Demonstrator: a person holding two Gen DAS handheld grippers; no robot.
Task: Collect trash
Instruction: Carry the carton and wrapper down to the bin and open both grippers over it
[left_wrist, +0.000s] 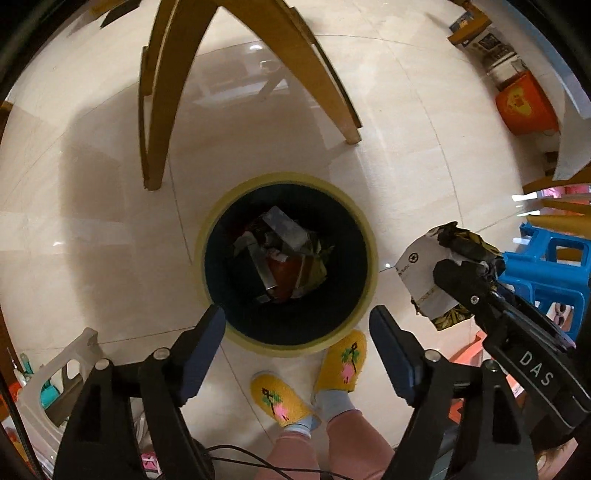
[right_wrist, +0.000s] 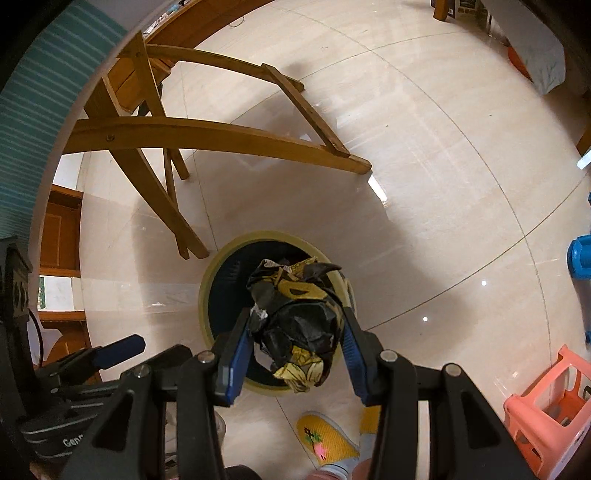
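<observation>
A round bin with a yellow rim (left_wrist: 200, 243) and a dark inside stands on the tiled floor, holding several pieces of trash (left_wrist: 280, 254). My left gripper (left_wrist: 297, 317) points straight down over the bin's near edge, open, with nothing between its blue pads. My right gripper (right_wrist: 295, 317) is shut on a crumpled black-and-yellow wrapper (right_wrist: 295, 325) and holds it above the bin (right_wrist: 205, 295). In the left wrist view the same wrapper (left_wrist: 424, 269), with a white printed side, hangs to the right of the bin, outside its rim.
Wooden chair legs (left_wrist: 159, 110) stand just behind the bin. A blue stool (left_wrist: 546, 266), a pink stool (right_wrist: 550, 410) and an orange bucket (left_wrist: 524, 107) are on the right, a white stool (left_wrist: 59, 380) on the left. A person's feet in yellow slippers (left_wrist: 343, 362) are beside the bin.
</observation>
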